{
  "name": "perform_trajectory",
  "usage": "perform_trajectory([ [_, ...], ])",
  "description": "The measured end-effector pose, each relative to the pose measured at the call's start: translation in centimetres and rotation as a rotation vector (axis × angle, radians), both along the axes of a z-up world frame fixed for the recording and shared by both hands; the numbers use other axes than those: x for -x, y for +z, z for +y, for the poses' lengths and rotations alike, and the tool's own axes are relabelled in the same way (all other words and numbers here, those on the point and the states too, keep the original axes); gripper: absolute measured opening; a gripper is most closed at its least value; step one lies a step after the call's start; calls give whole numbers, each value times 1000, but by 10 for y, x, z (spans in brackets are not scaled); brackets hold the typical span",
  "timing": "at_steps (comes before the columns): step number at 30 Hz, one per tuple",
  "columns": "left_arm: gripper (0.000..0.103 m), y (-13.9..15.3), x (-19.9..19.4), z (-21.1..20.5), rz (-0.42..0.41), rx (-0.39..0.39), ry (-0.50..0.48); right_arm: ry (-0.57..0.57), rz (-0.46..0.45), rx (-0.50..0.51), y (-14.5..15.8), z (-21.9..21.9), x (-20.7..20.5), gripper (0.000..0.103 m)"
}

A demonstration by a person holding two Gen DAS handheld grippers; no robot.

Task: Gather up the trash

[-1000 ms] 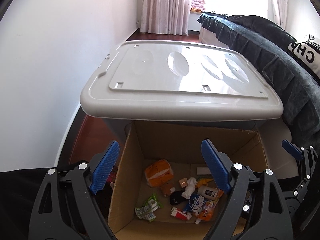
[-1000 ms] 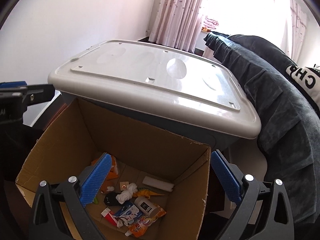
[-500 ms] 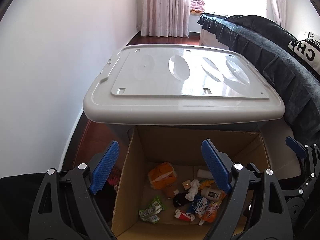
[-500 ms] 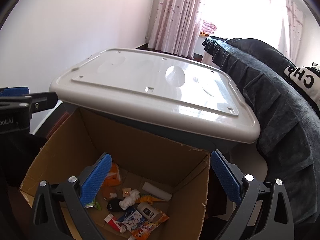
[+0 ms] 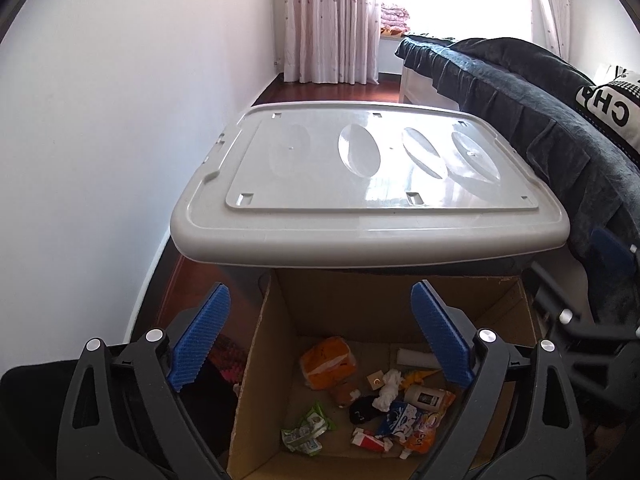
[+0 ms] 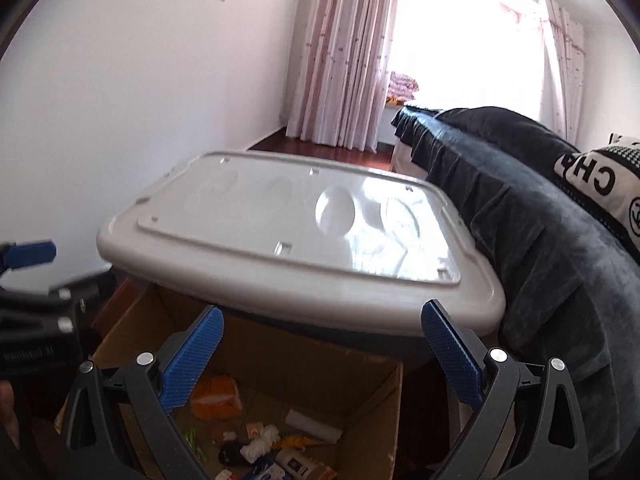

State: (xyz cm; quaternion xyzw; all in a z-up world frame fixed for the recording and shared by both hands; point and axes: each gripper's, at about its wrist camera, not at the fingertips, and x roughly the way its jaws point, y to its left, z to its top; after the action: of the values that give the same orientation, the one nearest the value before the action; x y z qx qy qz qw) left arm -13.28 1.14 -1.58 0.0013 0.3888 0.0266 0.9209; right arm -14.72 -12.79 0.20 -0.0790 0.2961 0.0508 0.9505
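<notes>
Both claws hang empty over our cardboard box (image 5: 256, 364), the left gripper (image 5: 320, 344) spreading wider, the right gripper (image 6: 320, 356) apart; collected trash (image 5: 384, 408) litters the box's floor; next we likely seek more.

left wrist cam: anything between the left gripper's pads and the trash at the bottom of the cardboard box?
Nothing held: the opening left gripper hangs over the cardboard box, with only air and the box's left wall edge before the trash. Left wrist view shows it.

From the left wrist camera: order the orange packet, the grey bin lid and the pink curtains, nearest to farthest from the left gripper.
1. orange packet, in the cardboard box, just beyond the open jaws.
2. grey bin lid, behind the box.
3. pink curtains, far end of the room.
</notes>
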Motion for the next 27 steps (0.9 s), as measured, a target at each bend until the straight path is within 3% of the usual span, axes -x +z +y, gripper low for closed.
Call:
perform_trajectory([
  [10,91,17,-24,-3,-40,-9,-13,-8,-136,-22,57,2,-53,98],
  [18,91,20,-53,-5,-40,23,-20,-37,-118,-43,52,0,-83,98],
  [27,91,25,-80,-15,-43,37,-43,-49,-161,25,64,4,-110,98],
])
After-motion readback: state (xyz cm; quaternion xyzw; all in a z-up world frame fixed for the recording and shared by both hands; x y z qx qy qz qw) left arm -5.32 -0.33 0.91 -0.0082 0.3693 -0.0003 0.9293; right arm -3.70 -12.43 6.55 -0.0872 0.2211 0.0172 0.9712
